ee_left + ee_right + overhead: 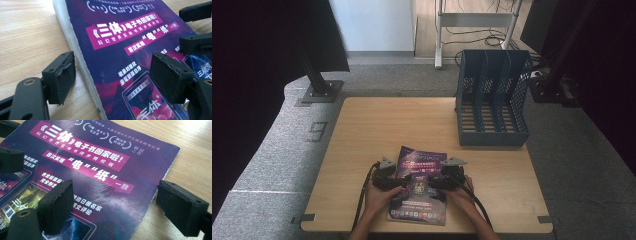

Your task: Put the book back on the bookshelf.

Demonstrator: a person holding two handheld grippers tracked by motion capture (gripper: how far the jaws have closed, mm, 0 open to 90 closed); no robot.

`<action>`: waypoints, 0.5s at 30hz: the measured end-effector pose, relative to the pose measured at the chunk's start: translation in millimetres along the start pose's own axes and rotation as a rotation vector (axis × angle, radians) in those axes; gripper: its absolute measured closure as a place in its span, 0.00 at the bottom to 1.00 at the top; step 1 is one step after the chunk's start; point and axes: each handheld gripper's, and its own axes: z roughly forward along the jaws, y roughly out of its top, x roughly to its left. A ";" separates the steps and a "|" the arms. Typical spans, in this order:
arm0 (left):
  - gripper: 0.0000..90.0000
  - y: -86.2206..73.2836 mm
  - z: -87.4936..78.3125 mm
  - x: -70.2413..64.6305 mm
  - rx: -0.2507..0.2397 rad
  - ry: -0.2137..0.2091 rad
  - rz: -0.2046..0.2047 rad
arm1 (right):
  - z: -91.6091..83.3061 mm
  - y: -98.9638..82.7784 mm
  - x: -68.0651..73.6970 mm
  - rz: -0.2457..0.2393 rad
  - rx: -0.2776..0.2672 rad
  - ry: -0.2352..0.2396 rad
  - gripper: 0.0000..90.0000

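Book (420, 187) lies flat, cover up, at the near edge of the tabletop (377, 130), between both hands. Left hand-held gripper (399, 184) stands wide, straddling the book's left edge: one pad on wood, one over the cover, nothing clamped. Right hand-held gripper (434, 182) also wide, astride the right edge, not gripping. Likely set to pinch both sides for a level lift. Blue file rack (492, 97) waits well apart, far right.
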 end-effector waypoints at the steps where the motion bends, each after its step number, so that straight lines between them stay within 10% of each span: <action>1: 0.23 -0.1 0.7 -0.5 0.006 0.008 0.007 | 0.0 0.0 0.0 0.000 0.000 0.000 0.16; 15: 0.21 0.9 2.3 -1.7 0.007 0.005 -0.009 | 0.1 -0.4 0.0 -0.002 -0.003 0.000 0.16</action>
